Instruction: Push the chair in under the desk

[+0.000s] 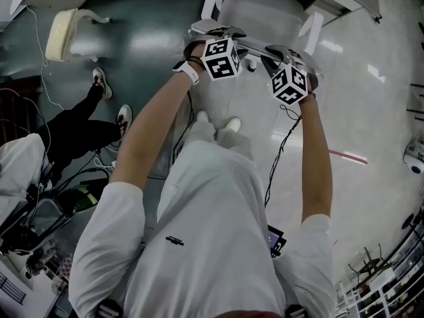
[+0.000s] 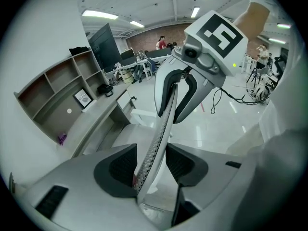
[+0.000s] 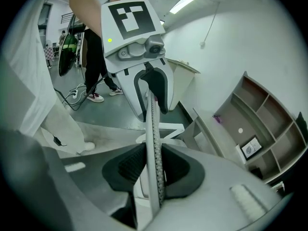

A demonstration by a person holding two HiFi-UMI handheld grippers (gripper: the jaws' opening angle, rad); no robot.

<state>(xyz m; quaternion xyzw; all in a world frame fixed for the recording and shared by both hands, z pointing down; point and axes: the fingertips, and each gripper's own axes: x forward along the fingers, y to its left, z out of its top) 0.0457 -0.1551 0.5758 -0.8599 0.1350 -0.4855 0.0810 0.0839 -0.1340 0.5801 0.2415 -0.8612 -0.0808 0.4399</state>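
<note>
The chair (image 1: 260, 8) stands on the floor in the upper middle of the head view, just in front of my feet, and I have both grippers on the top edge of its back.

My right gripper (image 3: 154, 170) is closed on this edge. The mesh strip (image 3: 153, 129) runs straight up the middle of its view, with one pad pressing on each side.

My left gripper (image 2: 151, 167) is wide open. The same strip (image 2: 162, 124) passes between its jaws and leans close to the pad on the left of the frame, while the other pad is clearly apart from it. So I judge that only the right side really holds.

The edge runs across from one gripper to the other, and each camera looks along it toward the other gripper. The counter (image 2: 91, 124) lies at the left of the left gripper view and at the right of the right one (image 3: 219, 141), so it is on the far side of the back from me. I think the push must go square to the edge, away from my body. How far the seat is already under the counter, I cannot tell.
</note>
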